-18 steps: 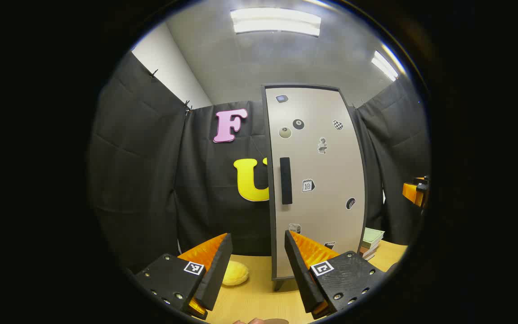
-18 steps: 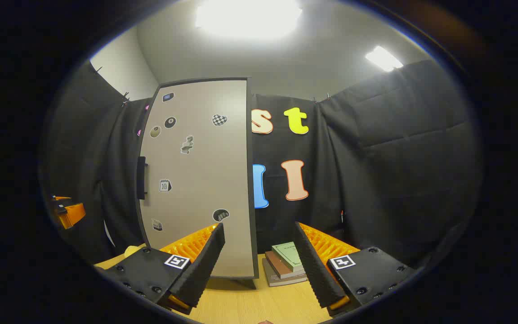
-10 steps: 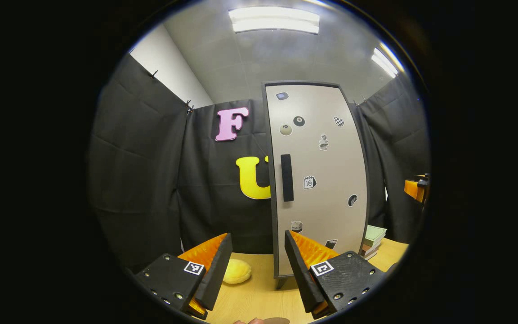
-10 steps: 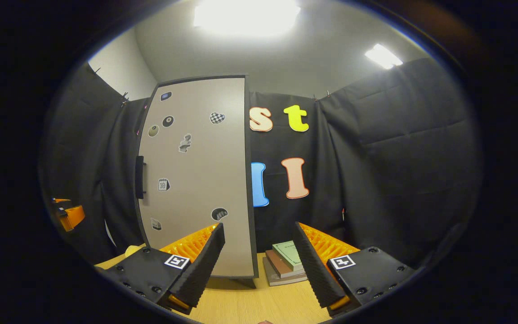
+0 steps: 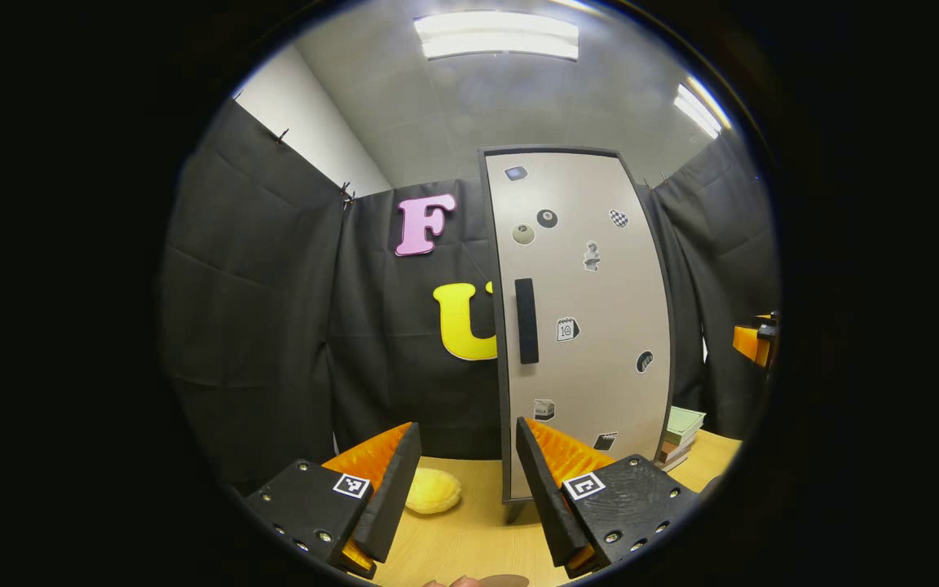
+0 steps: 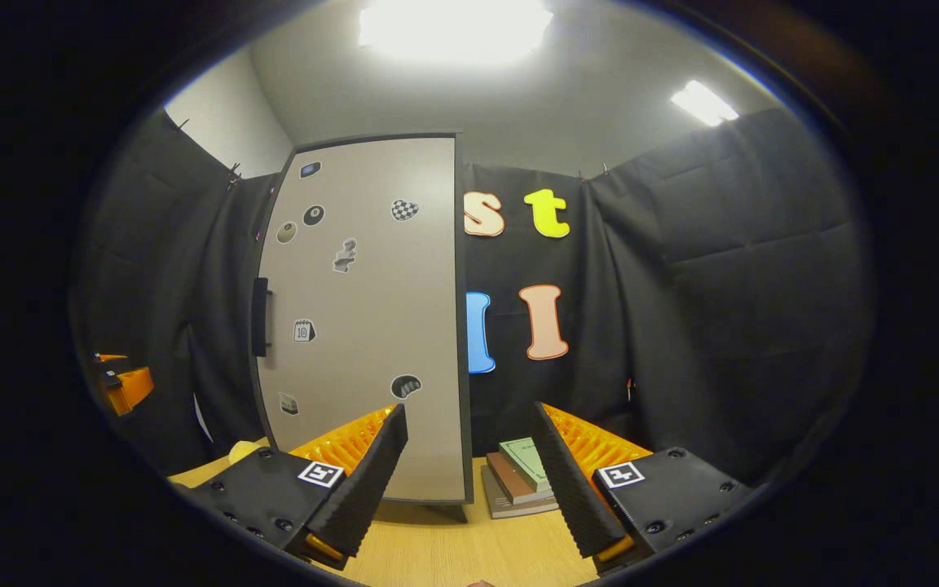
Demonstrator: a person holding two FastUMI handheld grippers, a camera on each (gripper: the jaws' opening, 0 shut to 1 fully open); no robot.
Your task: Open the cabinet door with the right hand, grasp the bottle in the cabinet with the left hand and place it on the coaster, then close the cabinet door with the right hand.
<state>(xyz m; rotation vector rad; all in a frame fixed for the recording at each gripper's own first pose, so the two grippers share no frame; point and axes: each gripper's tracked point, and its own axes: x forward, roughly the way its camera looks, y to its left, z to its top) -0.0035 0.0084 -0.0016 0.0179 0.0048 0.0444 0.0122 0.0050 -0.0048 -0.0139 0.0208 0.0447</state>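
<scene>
Fingers spread wide on both, nothing between them: left gripper [image 5: 468, 456] and right gripper [image 6: 469, 440] hover over the tabletop [image 5: 469, 542]. Cabinet door [image 5: 588, 318] stands shut ahead, handle [image 5: 526, 320] untouched. Yellow round thing [image 5: 433, 495], maybe the coaster, sits left of it; books [image 6: 522, 481] right.

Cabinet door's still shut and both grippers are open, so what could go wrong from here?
The handle is a slim bar on the cabinet door's far left edge, so the right gripper might slip off it. The cabinet stands on small feet and could slide or tip when pulled. The stack of books lies close beside it and might get knocked.
</scene>
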